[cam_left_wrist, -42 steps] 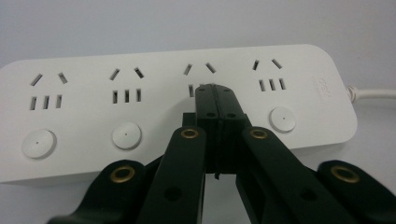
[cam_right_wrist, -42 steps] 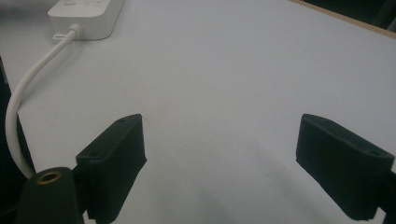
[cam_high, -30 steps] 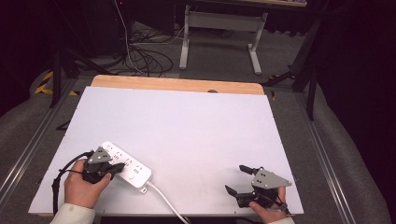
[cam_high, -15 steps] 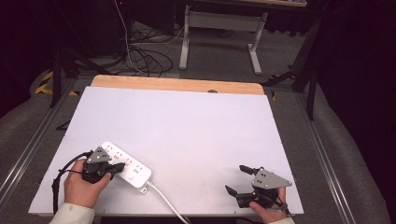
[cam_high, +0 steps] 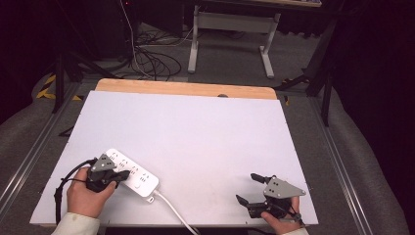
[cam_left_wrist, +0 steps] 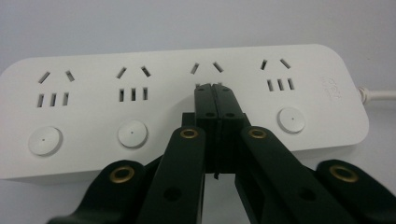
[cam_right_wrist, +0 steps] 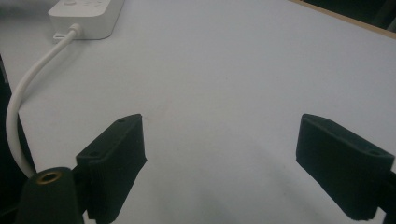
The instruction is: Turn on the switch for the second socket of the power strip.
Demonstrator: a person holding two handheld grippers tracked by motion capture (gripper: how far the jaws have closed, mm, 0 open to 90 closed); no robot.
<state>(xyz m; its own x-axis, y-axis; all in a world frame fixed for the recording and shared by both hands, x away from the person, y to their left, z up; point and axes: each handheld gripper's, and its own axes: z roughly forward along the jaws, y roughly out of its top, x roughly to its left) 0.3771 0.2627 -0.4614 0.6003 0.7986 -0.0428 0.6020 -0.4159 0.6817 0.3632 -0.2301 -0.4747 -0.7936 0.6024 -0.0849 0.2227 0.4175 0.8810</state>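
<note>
White table (cam_high: pixel 195 127) unchanged since one second ago; white power strip (cam_high: pixel 133 172) lying flat at near-left corner as before, cord (cam_high: pixel 171 213) running off near edge. Left gripper (cam_left_wrist: pixel 215 91) held in left hand (cam_high: pixel 85 196), position unaltered, jaws pressed together with nothing between them, tips over strip's third socket group. Right gripper (cam_high: pixel 250 188) at near-right edge, unmoved, jaws spread wide, empty, just above bare table surface.

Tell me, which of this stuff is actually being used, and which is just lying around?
In use:
- power strip
- left gripper, shut, tips over the strip's third button
- right gripper, open, waiting

Lying about:
- cables on the floor
- white stand behind the table
</note>
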